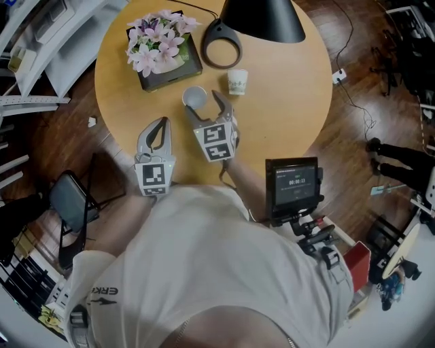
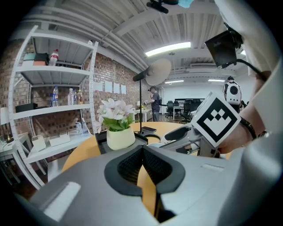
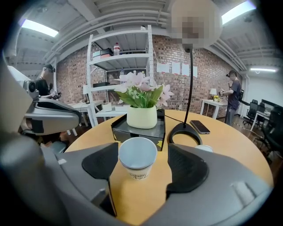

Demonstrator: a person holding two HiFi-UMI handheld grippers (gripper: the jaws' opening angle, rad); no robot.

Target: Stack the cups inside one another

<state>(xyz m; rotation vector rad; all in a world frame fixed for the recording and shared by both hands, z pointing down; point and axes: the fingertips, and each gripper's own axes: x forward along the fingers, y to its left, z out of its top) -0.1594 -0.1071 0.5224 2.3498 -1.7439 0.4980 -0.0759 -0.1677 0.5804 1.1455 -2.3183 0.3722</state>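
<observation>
The right tool (image 1: 204, 104) has its jaws wide apart on either side of an upright paper cup (image 3: 137, 157) on the round worktop (image 1: 285, 115), and the pads do not press it. The second cup (image 1: 237, 81) stands farther off, near the lamp base (image 1: 221, 46). The left tool (image 2: 142, 154) is closed on nothing, just beside the right one.

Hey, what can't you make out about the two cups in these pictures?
Far cup: right gripper view shows only its rim; a jaw of the right gripper covers the rest.
Near cup: its print is too small to read in any view.
Table: head view, the lamp shade hides its far edge.
</observation>
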